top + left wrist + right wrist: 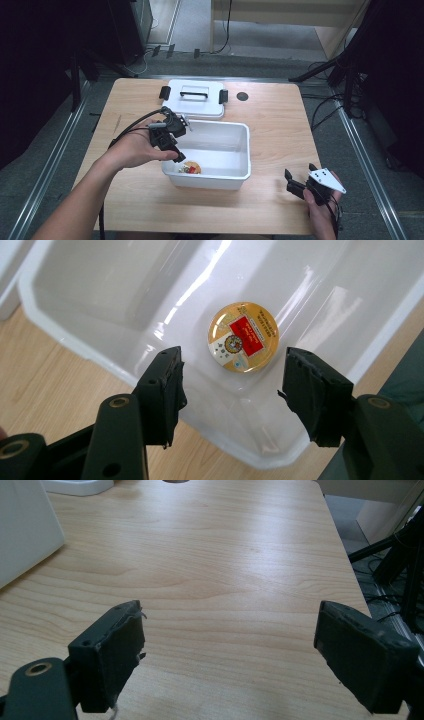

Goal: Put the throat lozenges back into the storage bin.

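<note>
Both grippers wide open, holding nothing. Left gripper point(232, 377) hovers over the white bin point(235, 172), above the round tin point(243, 337) on its floor. Right gripper point(227, 652) over bare table point(225, 555).

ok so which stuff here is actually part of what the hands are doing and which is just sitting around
In play:
- round tin, in the white bin
- left gripper, open above the tin

Lying about:
- bin lid, behind the bin
- right gripper, open over bare table
</note>
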A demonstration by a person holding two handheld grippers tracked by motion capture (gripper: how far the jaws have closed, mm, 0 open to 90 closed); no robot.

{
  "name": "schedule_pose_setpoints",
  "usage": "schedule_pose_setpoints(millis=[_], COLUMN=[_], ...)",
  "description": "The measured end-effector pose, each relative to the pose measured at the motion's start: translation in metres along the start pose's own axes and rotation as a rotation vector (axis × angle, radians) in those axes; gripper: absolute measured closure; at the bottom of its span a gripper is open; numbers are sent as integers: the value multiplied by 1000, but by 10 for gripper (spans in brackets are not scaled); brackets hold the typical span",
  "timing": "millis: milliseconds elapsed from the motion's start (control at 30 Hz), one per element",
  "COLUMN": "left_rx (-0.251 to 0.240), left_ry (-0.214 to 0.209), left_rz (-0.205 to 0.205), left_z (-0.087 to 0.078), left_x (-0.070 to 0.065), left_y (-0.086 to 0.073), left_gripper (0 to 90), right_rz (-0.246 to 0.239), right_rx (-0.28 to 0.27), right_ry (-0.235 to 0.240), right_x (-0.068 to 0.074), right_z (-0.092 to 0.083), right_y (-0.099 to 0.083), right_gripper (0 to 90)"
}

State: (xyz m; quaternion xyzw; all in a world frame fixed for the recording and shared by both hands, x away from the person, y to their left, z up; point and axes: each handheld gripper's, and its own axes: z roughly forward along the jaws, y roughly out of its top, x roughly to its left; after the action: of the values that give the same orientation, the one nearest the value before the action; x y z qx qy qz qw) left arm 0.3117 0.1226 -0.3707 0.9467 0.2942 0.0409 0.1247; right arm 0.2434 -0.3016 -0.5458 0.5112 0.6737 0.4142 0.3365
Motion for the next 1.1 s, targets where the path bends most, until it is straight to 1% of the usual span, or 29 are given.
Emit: schedule_pose_setpoints(millis=[100, 200, 400, 567, 600, 733, 767, 867, 1100], left_rx=[0, -6, -16, -19, -22, -11, -10, -5, 33], left_ry=[11, 20, 40, 46, 48, 53, 53, 49, 62], left_rz=[-4, -18, -48, -87, -101, -130, -145, -169, -239], left_z=[-6, -10, -19, -21, -21, -16, -14, -7, 15], left_x=[2, 5, 14, 21, 22, 28, 29, 32, 42], left_y=[-5, -12, -32, -51, -55, -73, -77, -89, -119], left_gripper=[428, 429, 428, 423, 422, 407, 399, 369, 285], right_rz=[0, -2, 1, 1, 0, 2, 3, 2, 4], right_rx=[3, 2, 3, 3, 3, 3, 3, 3, 5], right_ry=[1, 0, 0, 0, 0, -2, -2, -3, -3], right_x=[0, 0, 0, 0, 0, 0, 0, 0, 0], right_z=[0, 0, 0, 0, 0, 0, 0, 0, 0], right_y=[0, 0, 0, 0, 0, 0, 0, 0, 0], right_gripper=[131, 131, 131, 131, 131, 131, 131, 131, 131])
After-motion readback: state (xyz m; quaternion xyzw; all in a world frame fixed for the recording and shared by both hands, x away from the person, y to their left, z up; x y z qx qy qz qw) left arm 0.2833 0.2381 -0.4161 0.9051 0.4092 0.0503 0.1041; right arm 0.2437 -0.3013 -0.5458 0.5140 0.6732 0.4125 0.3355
